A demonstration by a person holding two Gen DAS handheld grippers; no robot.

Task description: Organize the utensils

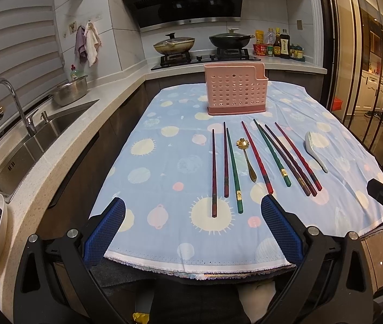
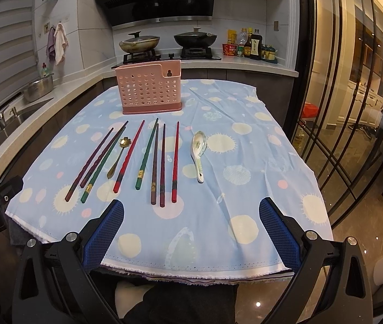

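Both tools hang at the near edge of the counter, holding nothing. The left tool (image 1: pixel 192 216) has its blue fingers (image 1: pixel 107 232) spread wide over the cloth's hem, and the right tool (image 2: pixel 191 216) is just as wide, released, its pads (image 2: pixel 279 232) clear of everything. Only a black corner of each tool shows at the edge of the other's view.

The utensils lie in a loose row on the blue spotted cloth (image 2: pixel 245 189), between the tools and the pink holder (image 2: pixel 149 90), which stands upright at the far side. The chopsticks (image 2: pixel 164 164) run dark red, green and brownish; several lie so close that pairs are hard to separate, and I count perhaps nine. A small gold spoon (image 2: pixel 118 158) with a flower-shaped bowl rests among the left ones, and a white ceramic spoon (image 2: pixel 199 152) lies bowl-up at the right end, apart from the rest.

The holder's inside is hidden by its perforated wall. The counter under the cloth shows only as a dark strip at the near hem.
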